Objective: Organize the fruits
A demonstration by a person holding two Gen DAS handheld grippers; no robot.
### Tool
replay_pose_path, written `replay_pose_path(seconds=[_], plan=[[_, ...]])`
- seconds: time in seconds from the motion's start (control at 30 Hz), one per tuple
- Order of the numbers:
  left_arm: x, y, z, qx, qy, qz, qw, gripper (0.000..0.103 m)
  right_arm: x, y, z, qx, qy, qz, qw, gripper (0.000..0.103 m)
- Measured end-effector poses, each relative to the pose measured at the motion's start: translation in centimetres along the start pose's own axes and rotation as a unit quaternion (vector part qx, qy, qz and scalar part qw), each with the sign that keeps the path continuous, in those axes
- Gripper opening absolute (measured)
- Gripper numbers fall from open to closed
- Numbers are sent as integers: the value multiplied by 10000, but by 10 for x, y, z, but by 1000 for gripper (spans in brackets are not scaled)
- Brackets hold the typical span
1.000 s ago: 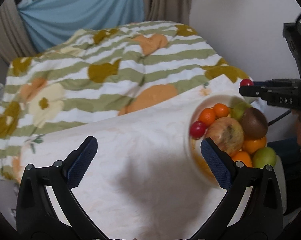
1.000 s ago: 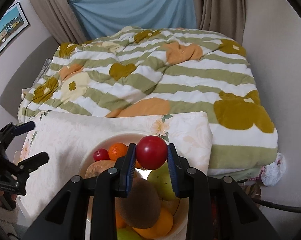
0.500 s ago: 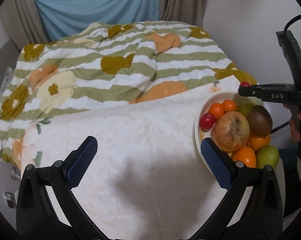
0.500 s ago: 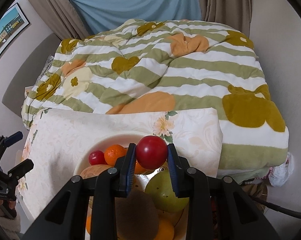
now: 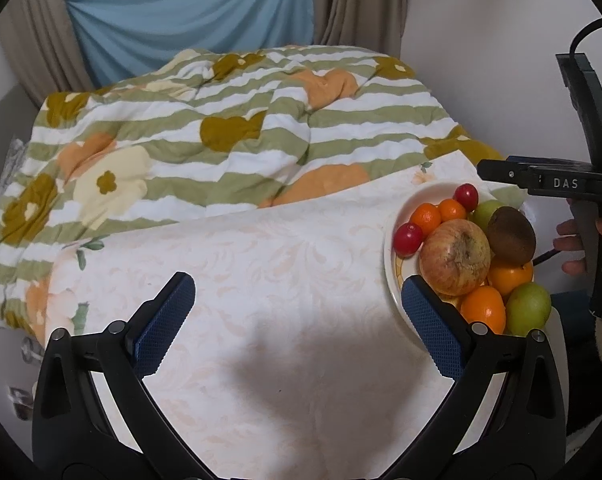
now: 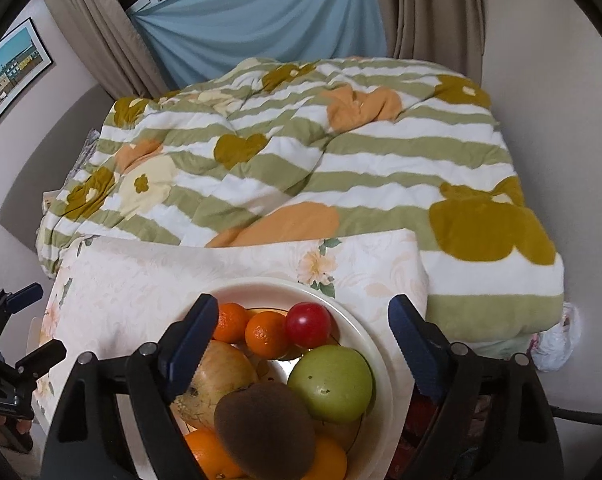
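Behind everything, your bed carries a striped quilt (image 6: pixel 301 160) under blue curtains, and a pale floral-clothed surface (image 5: pixel 281 300) stands against its near end. At the right edge of that surface sits the bowl (image 6: pixel 365 320), heaped with fruit, and it looks to reach right up to that edge.

Mind what could go wrong. The pile is tall: the kiwi (image 6: pixel 267 428) rides on top of the apple (image 6: pixel 217 376) and the oranges, so a nudge from a claw finger as you draw back could roll it over the rim. The red plum (image 6: pixel 308 325) rests loose against the bowl's far wall, touching a mandarin (image 6: pixel 266 334) and just beside the green apple (image 6: pixel 331 384); it may settle or roll further in. Because the bowl sits so near the edge, a push from the side could tip it off the surface.

Your right claw (image 6: pixel 301 348) hangs over the bowl with its jaws opening. They stand wide, the red plum lies below and between them, and no pad presses on it; nothing is held. The left finger (image 6: pixel 189 344) hovers very close to the apple, though I cannot tell if it touches.

Your left claw (image 5: pixel 301 316) is spread wide and empty above the bare cloth, with its right finger (image 5: pixel 433 332) just beside the bowl's near rim. A 2nd plum (image 5: pixel 408 237) lies at the bowl's left side.
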State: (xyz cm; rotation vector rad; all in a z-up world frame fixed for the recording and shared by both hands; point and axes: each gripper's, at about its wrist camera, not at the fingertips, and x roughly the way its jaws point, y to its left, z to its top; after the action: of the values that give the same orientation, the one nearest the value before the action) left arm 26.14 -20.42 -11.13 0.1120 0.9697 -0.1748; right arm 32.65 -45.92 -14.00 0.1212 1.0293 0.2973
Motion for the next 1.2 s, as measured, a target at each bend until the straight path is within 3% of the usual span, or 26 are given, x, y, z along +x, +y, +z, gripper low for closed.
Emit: replay_pose_path(seconds=[0.3, 0.67, 0.93, 1.2], plan=[[-60, 31, -7, -130, -443, -26, 9989, 103, -65, 54, -12, -240, -430, -487, 9976, 84], [-143, 76, -41, -378, -851, 177, 9955, 103, -133, 145, -54, -71, -899, -713, 9934, 84], [-182, 104, -71, -612, -1136, 304, 9912, 103, -146, 188, -88, -52, -1000, -855, 9913, 84], [-195, 115, -91, -621, -1278, 359, 9892, 103, -150, 219, -113, -93, -1092, -1121, 9876, 84]])
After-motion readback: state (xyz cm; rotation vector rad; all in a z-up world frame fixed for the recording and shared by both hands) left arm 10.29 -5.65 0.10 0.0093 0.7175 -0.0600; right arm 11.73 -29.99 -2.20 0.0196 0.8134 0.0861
